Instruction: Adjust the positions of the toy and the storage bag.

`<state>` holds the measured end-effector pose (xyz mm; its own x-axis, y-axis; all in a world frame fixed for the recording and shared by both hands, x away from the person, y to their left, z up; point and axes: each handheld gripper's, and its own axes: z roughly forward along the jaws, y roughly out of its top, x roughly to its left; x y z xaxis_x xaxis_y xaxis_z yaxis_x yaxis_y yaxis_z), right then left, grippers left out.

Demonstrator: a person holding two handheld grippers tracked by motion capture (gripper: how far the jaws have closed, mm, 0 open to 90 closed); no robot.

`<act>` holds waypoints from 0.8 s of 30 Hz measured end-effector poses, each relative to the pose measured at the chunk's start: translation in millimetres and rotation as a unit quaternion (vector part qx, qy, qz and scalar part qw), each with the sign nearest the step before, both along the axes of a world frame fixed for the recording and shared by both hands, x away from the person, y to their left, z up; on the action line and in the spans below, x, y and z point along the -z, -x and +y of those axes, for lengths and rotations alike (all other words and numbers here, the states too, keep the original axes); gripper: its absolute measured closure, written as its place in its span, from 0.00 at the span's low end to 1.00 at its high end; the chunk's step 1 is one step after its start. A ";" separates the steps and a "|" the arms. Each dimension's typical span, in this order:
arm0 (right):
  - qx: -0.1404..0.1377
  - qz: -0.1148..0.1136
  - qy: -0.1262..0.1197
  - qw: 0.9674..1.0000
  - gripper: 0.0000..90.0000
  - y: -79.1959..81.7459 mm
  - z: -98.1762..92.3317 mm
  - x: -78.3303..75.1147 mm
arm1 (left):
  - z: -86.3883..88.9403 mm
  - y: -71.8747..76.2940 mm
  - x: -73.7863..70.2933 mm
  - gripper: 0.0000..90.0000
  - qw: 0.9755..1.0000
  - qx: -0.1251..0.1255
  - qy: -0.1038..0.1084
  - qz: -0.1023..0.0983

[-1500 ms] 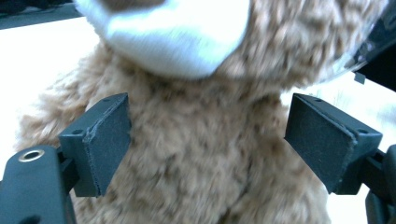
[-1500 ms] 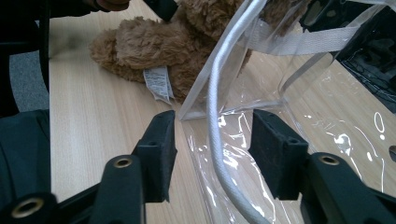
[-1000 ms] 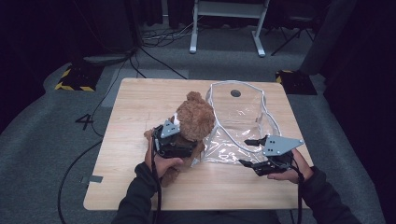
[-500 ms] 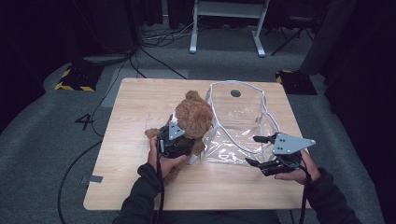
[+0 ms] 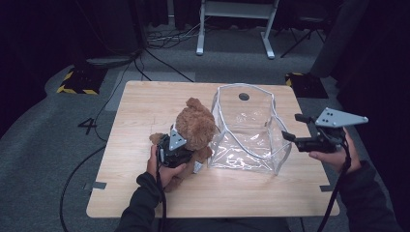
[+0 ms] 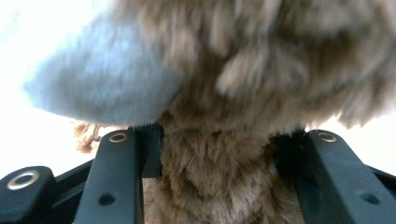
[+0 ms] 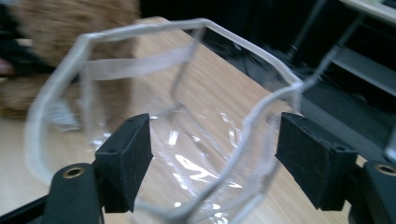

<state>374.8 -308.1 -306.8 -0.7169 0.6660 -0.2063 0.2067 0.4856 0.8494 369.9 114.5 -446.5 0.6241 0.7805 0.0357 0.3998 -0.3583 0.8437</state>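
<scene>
A brown teddy bear (image 5: pixel 196 123) sits on the wooden table (image 5: pixel 145 101), left of a clear plastic bag (image 5: pixel 244 125) with white piping that stands open like a box. My left gripper (image 5: pixel 183 146) has just been closing, and its jaws (image 6: pixel 219 144) press into the bear's fur (image 6: pixel 261 70) from both sides. My right gripper (image 5: pixel 292 128) hovers at the bag's right edge, raised off the table and open. In the right gripper view the bag's rim (image 7: pixel 201 23) runs just ahead of the spread jaws (image 7: pixel 215 149), with the bear (image 7: pixel 70 18) blurred behind it.
The table's right edge lies under the right hand. On the dark floor are cables, a white desk frame (image 5: pixel 237 9) at the back, and yellow-black striped blocks (image 5: pixel 77 79) (image 5: pixel 302 79) beside the table's far corners.
The left jaws have closed onto the bear. The right gripper has moved right and up, away from the bag's front. The bag now stands taller and more open.
</scene>
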 end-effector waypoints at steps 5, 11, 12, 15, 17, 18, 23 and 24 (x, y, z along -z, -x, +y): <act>0.032 0.039 0.021 0.999 0.28 -28.7 12.4 2.0 | 7.2 4.3 1.0 0.57 1.000 0.009 -0.004 -0.001; 0.052 0.059 0.058 0.995 0.47 -54.5 31.0 10.7 | 14.7 8.1 2.6 0.57 1.000 0.022 -0.008 0.001; 0.053 0.063 0.061 0.995 0.48 -58.1 31.4 12.6 | 16.0 8.5 2.5 0.57 1.000 0.024 -0.009 0.002; 0.065 0.078 0.054 0.993 0.57 -68.0 29.2 18.5 | 20.6 9.2 4.3 0.56 0.999 0.031 -0.001 0.006; 0.066 0.093 0.053 0.992 0.65 -74.3 27.1 22.8 | 18.8 10.4 7.3 0.56 0.999 0.018 0.035 0.005; 0.064 0.099 0.051 0.992 0.74 -76.9 26.1 25.1 | 20.5 10.4 7.1 0.56 0.999 0.023 0.030 0.010; 0.072 0.098 0.065 0.990 0.96 -81.2 24.0 29.6 | 20.9 10.4 8.4 0.56 0.999 0.018 0.042 0.008; 0.076 0.099 0.064 0.990 0.96 -81.6 23.7 29.6 | 20.7 11.2 8.4 0.56 0.999 0.017 0.040 0.007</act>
<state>456.5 -284.4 -336.4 -0.6454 0.7464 -0.1625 0.4413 0.5379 0.7183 358.7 135.2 -454.9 0.6498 0.7593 -0.0349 0.4009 -0.3033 0.8645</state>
